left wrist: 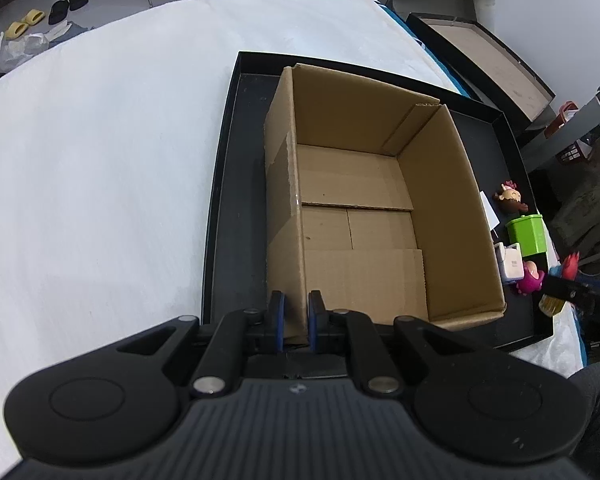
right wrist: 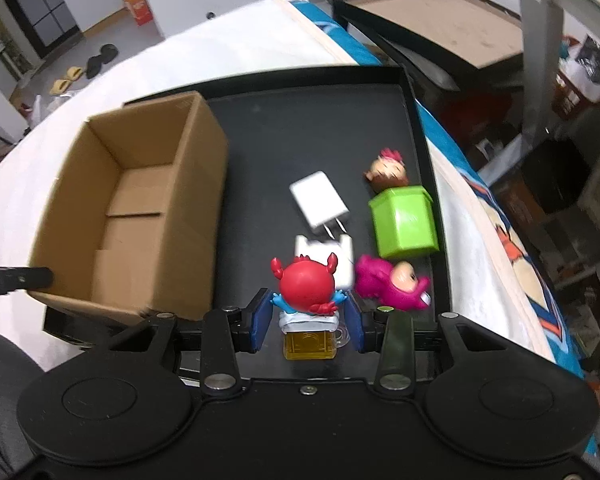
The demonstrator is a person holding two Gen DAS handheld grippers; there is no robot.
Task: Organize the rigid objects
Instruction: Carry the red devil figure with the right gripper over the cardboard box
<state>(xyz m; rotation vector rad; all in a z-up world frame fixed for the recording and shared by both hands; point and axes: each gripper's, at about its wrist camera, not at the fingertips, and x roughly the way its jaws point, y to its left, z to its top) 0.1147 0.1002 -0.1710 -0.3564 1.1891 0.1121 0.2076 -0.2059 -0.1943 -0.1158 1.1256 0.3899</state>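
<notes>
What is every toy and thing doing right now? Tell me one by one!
cardboard box: open, empty, upright on the black tray.
left gripper: shut on the box's near wall.
right gripper: shut on the red crab figure.
white charger: lying flat, prongs out.
green bin: tipped on its side.
pink figure: lying down.
brown figure: lying down.

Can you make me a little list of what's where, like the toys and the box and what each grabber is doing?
box: brown cardboard box, open, empty, in black tray
left gripper: jaws shut on the box's near wall
right gripper: jaws shut on red crab toy
still on tray: green bin, two white chargers, pink toy, brown-haired toy
tray sits on: white cover
</notes>
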